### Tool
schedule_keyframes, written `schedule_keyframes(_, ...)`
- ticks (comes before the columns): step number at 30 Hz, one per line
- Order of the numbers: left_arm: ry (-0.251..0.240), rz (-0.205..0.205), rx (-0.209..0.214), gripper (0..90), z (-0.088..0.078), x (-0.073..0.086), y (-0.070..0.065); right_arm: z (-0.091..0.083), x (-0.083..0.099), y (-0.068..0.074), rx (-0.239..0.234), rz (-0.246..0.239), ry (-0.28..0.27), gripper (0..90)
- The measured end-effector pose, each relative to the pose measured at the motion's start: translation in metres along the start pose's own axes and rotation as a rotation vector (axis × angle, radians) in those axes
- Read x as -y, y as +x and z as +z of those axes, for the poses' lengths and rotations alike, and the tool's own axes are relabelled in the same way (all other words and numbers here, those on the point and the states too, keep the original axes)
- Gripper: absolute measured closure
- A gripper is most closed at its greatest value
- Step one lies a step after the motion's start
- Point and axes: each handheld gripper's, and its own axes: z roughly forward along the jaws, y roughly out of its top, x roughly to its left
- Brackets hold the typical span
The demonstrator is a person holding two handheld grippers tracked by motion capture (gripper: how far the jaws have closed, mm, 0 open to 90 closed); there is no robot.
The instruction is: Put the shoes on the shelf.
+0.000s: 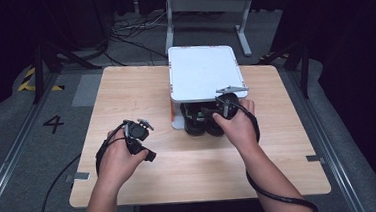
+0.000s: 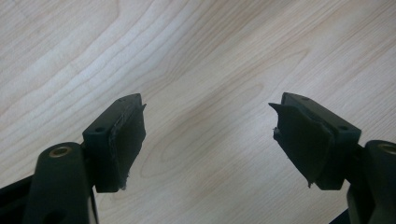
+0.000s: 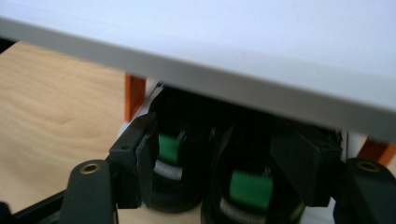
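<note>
High view: a pair of black shoes (image 1: 203, 122) is seen standing under the near edge of a white shelf (image 1: 202, 71), at the middle of the worktop (image 1: 125, 95). In the right gripper view the shoes (image 3: 205, 177) show green and white patches at the heel, side by side beneath the white shelf (image 3: 261, 42), whose orange legs (image 3: 134, 95) stand behind them. The right hand-held gripper (image 1: 215, 115) is held just at the near side of the shoes; its jaws are spread, with the shoe heels seen between them, and no pad is seen pressing on either shoe. The left hand-held gripper (image 1: 146, 144) is held to the left, well apart from the shoes, above bare wood, its jaws released and wide with nothing between them.
</note>
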Motion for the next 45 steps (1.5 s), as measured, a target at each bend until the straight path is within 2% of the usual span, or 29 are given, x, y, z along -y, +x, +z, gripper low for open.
schedule_keyframes(1, 0.000, 0.000, 0.000, 24.4, 0.000, 0.000, 0.000, 0.000, 0.000, 0.000, 0.000, 0.000, 0.000, 33.4)
schedule_keyframes(3, 0.008, 0.020, 0.009, 24.4, 0.001, -0.005, -0.003, -0.013, 0.002, -0.004, -0.022, -0.014, 0.007, 34.2)
schedule_keyframes(5, 0.008, 0.030, 0.020, 24.3, 0.002, -0.009, -0.005, -0.029, 0.004, -0.010, -0.050, -0.064, 0.058, 33.6)
schedule_keyframes(6, 0.008, 0.038, 0.023, 24.3, 0.003, -0.011, -0.007, -0.029, 0.004, -0.010, -0.050, -0.064, 0.058, 33.6)
schedule_keyframes(7, 0.015, 0.047, 0.038, 24.1, 0.004, -0.014, -0.010, -0.037, 0.006, -0.014, -0.058, -0.091, 0.104, 33.0)
schedule_keyframes(8, 0.013, 0.054, 0.043, 24.1, 0.005, -0.015, -0.010, -0.041, 0.007, -0.017, -0.059, -0.117, 0.118, 33.0)
schedule_keyframes(9, 0.013, 0.054, 0.043, 24.0, 0.005, -0.015, -0.010, -0.041, 0.007, -0.017, -0.059, -0.117, 0.118, 33.0)
schedule_keyframes(10, 0.010, 0.055, 0.043, 24.1, 0.005, -0.016, -0.012, -0.048, 0.011, -0.022, -0.055, -0.158, 0.136, 32.2)
schedule_keyframes(13, 0.014, 0.056, 0.046, 24.0, 0.007, -0.017, -0.014, -0.055, 0.016, -0.027, -0.047, -0.186, 0.139, 32.4)
schedule_keyframes(14, 0.011, 0.058, 0.050, 23.9, 0.007, -0.017, -0.014, -0.060, 0.020, -0.029, -0.045, -0.155, 0.137, 33.2)
schedule_keyframes(15, 0.009, 0.059, 0.052, 23.8, 0.008, -0.018, -0.016, -0.064, 0.026, -0.032, -0.068, -0.157, 0.137, 31.8)
schedule_keyframes(18, 0.003, 0.072, 0.066, 24.0, 0.009, -0.018, -0.019, -0.070, 0.032, -0.034, -0.064, -0.170, 0.172, 35.1)
schedule_keyframes(20, 0.002, 0.093, 0.078, 25.0, 0.010, -0.019, -0.021, -0.076, 0.040, -0.038, -0.090, -0.221, 0.191, 34.6)
schedule_keyframes(22, -0.001, 0.104, 0.077, 25.2, 0.010, -0.020, -0.024, -0.078, 0.046, -0.043, -0.145, -0.240, 0.200, 34.6)
schedule_keyframes(23, -0.003, 0.107, 0.066, 25.2, 0.011, -0.021, -0.026, -0.078, 0.048, -0.044, -0.162, -0.247, 0.198, 33.4)
schedule_keyframes(25, -0.003, 0.104, 0.061, 25.3, 0.012, -0.022, -0.029, -0.079, 0.054, -0.048, -0.191, -0.263, 0.233, 28.1)
schedule_keyframes(27, -0.008, 0.103, 0.061, 25.1, 0.013, -0.023, -0.031, -0.079, 0.060, -0.051, -0.180, -0.288, 0.236, 22.1)
schedule_keyframes(29, -0.011, 0.108, 0.063, 24.6, 0.015, -0.024, -0.034, -0.078, 0.069, -0.054, -0.171, -0.276, 0.238, 16.7)
schedule_keyframes(30, -0.008, 0.108, 0.064, 24.2, 0.016, -0.025, -0.035, -0.077, 0.073, -0.055, -0.169, -0.273, 0.244, 19.6)
schedule_keyframes(33, -0.016, 0.099, 0.055, 24.2, 0.020, -0.026, -0.040, -0.075, 0.085, -0.054, -0.189, -0.303, 0.262, 39.5)
schedule_keyframes(35, -0.043, 0.084, 0.032, 24.2, 0.025, -0.029, -0.046, -0.072, 0.088, -0.053, -0.203, -0.308, 0.257, 46.9)
schedule_keyframes(38, -0.074, 0.075, 0.026, 25.1, 0.031, -0.031, -0.050, -0.071, 0.091, -0.053, -0.206, -0.300, 0.251, 51.0)
schedule_keyframes(39, -0.077, 0.071, 0.024, 25.9, 0.035, -0.031, -0.052, -0.067, 0.094, -0.052, -0.214, -0.272, 0.221, 54.6)
schedule_keyframes(41, -0.108, 0.052, 0.008, 27.9, 0.043, -0.033, -0.056, -0.063, 0.096, -0.052, -0.214, -0.266, 0.205, 55.8)
schedule_keyframes(44, -0.112, 0.047, 0.014, 32.9, 0.049, -0.035, -0.058, -0.058, 0.098, -0.052, -0.203, -0.268, 0.199, 58.2)
schedule_keyframes(45, -0.138, 0.039, 0.019, 34.9, 0.054, -0.037, -0.059, -0.051, 0.100, -0.052, -0.197, -0.268, 0.198, 60.7)
